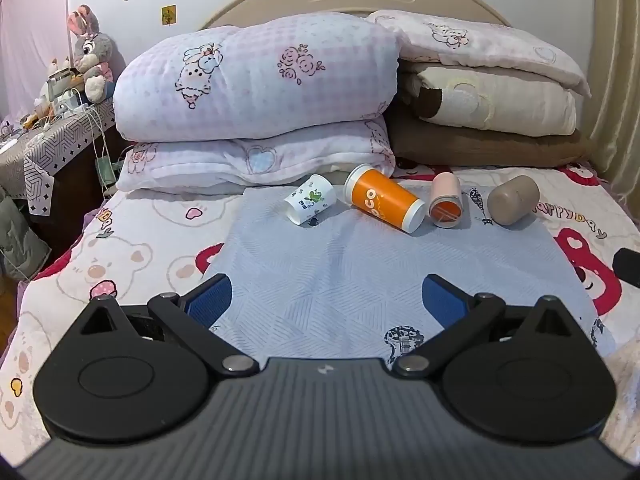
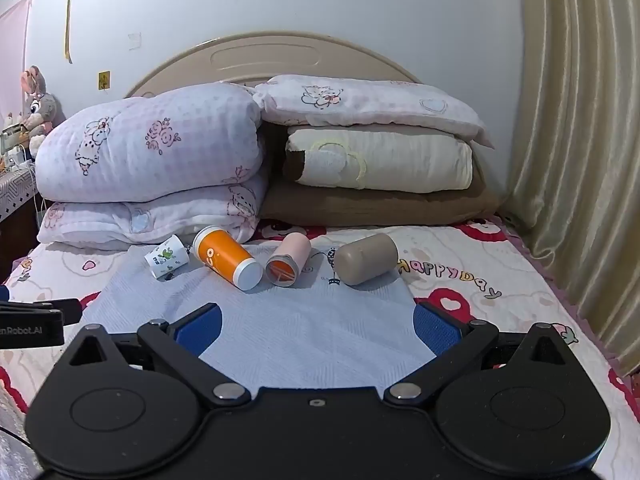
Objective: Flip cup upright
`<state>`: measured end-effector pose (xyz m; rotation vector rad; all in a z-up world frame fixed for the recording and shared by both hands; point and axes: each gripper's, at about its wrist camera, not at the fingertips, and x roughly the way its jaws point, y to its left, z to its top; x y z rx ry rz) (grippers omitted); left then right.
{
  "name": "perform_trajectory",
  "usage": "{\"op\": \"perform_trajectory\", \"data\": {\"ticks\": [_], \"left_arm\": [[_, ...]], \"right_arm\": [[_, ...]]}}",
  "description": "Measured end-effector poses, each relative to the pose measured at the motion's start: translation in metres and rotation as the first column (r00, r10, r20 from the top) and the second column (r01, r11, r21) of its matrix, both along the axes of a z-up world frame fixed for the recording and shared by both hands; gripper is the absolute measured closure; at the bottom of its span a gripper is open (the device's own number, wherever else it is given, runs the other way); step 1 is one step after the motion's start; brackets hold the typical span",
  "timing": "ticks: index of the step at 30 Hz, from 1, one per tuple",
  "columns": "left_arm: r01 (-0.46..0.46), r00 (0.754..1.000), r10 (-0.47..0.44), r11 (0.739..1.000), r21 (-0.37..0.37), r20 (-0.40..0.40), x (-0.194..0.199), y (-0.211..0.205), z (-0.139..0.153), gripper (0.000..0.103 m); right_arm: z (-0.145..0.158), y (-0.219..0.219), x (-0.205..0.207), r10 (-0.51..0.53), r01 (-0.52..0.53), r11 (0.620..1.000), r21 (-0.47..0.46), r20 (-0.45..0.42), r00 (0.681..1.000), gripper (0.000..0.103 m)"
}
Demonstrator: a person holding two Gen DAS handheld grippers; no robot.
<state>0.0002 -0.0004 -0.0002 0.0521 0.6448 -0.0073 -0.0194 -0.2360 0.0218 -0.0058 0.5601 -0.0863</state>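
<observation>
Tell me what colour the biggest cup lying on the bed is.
Orange with white ends, clearest in the left wrist view.

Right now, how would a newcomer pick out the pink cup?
On the bed, a blue cloth lies before the stacked pillows, with four cups tipped along its far edge. The pink cup, third from left, alone shows an orange inside.

Home bedroom: bed headboard (image 2: 276,56), stacked pillows (image 2: 152,148), plush rabbit (image 1: 90,52).

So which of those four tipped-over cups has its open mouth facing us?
The pink cup, third from the left. You can see into its orange inside. The orange cup beside it shows a closed white end, and the brown cup a closed end.
</observation>
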Motion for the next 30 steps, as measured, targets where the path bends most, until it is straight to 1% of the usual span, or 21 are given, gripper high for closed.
{"op": "perform_trajectory", "data": {"ticks": [1,7,14,16,23,27,30], "left_arm": [[0.000,1.000,0.000,1.000,-0.001,0.001,0.000,0.000,0.000,0.000],[-0.001,1.000,0.001,1.000,-0.004,-0.001,0.000,0.000,0.000,0.000],[-0.006,1.000,0.006,1.000,0.011,-0.025,0.000,0.004,-0.005,0.000],[-0.010,0.999,0.011,1.000,0.008,-0.031,0.002,0.003,-0.006,0.000],[-0.010,0.999,0.010,1.000,0.003,-0.033,0.003,0.005,-0.006,0.000],[-0.025,0.999,0.025,1.000,0.010,-0.036,0.004,0.007,-0.008,0.000],[-0.021,0.999,0.021,1.000,0.001,-0.046,0.006,0.009,-0.008,0.000]], "right_arm": [[0.000,0.000,0.000,0.000,0.000,1.000,0.001,-0.014,1.000,0.000],[-0.001,-0.002,0.001,-0.001,0.001,1.000,0.001,-0.013,1.000,0.000],[-0.001,0.001,0.005,-0.003,0.003,1.000,0.009,-0.016,1.000,0.000],[-0.002,-0.006,0.005,-0.006,0.007,1.000,0.007,-0.013,1.000,0.000],[-0.003,-0.011,0.003,-0.012,0.012,1.000,-0.001,-0.012,1.000,0.000],[-0.004,-0.018,0.003,-0.034,0.034,0.999,0.001,-0.011,0.999,0.000],[-0.004,-0.021,0.003,-0.045,0.045,0.999,-0.002,-0.010,0.999,0.000]]}}
